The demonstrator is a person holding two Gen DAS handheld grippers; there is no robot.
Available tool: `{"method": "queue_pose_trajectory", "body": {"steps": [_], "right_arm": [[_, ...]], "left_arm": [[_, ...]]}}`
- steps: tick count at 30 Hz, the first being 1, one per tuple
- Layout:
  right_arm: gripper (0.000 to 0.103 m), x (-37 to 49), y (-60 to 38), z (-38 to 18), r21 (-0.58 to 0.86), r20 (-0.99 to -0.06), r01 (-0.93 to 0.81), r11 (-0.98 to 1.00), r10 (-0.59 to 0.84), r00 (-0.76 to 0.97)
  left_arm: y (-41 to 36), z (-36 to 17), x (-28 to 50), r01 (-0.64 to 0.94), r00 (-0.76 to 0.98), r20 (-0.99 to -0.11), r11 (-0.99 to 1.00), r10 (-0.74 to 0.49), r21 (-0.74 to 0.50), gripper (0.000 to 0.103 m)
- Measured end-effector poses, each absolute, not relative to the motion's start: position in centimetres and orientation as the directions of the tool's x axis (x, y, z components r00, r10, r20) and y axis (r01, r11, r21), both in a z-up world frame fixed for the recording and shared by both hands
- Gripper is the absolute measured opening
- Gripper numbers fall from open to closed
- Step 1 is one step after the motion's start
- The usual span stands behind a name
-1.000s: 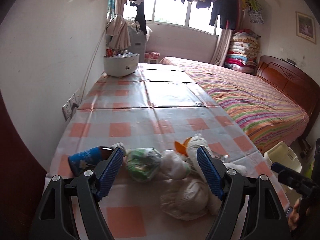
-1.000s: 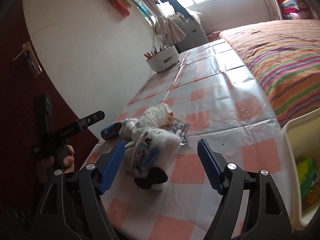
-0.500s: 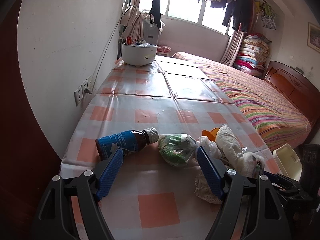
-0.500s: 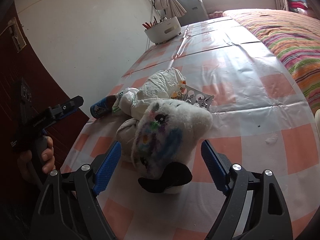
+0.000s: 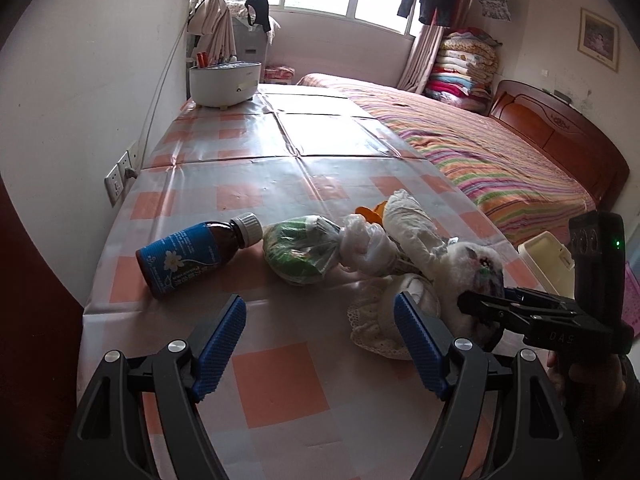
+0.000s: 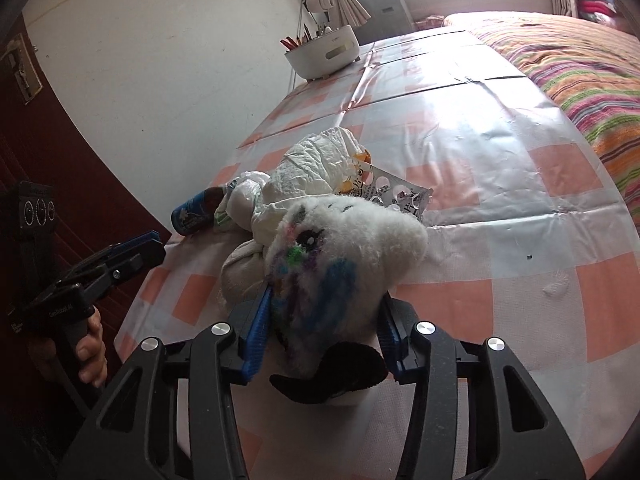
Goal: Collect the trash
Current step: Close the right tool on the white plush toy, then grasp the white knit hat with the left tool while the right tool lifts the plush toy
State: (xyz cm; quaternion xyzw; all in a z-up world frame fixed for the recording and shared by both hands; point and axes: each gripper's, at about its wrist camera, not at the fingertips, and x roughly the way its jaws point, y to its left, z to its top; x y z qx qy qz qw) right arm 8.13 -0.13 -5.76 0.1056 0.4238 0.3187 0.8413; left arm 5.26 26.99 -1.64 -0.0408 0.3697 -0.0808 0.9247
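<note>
Where right fingers [image 6: 320,334] gaped before, now just closed, pinching plush toy [image 6: 344,256]; left fingers [image 5: 320,344] wide.

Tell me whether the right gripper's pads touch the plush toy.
Touching. The right wrist view shows the right gripper with both blue pads pressed into the plush toy.
</note>
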Motion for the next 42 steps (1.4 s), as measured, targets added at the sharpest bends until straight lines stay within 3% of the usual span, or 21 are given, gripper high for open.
{"method": "queue_pose_trajectory", "body": {"steps": [13, 23, 24, 25, 26, 42], "right_arm": [[0.045, 7.2, -5.2, -2.9, 0.482, -0.548, -0.407, 0.776, 0.630, 0.551], [0.046, 6.7, -7.1, -2.4, 0.499, -0.521, -0.402, 0.768, 0.636, 0.569], [0.046, 6.6, -7.4, -2.4, 0.500, -0.518, -0.398, 0.769, 0.634, 0.574], [0.046, 6.6, -7.6, -2.3, 0.502, -0.516, -0.395, 0.770, 0.633, 0.578], [0.046, 6.7, -8.0, -2.3, 0.507, -0.512, -0.390, 0.769, 0.632, 0.582], [0.046, 6.9, -11.4, -1.4, 0.511, -0.470, -0.347, 0.786, 0.594, 0.653]], "left_arm": [[20.2, -3.5, 6.2, 0.277, 0.643, -0.728, 0.958, -0.238, -0.069, 0.074], [19.3, -5.0, 8.9, 0.208, 0.600, -0.767, 0.970, -0.227, -0.124, 0.074], [19.6, -5.3, 9.2, 0.191, 0.592, -0.773, 0.972, -0.227, -0.139, 0.071], [19.8, -5.7, 9.4, 0.171, 0.586, -0.780, 0.974, -0.219, -0.145, 0.058], [20.0, -6.0, 9.6, 0.162, 0.572, -0.791, 0.975, -0.217, -0.151, 0.052], [17.8, -3.6, 8.6, 0.255, 0.602, -0.747, 0.955, -0.281, -0.153, 0.048]]}}
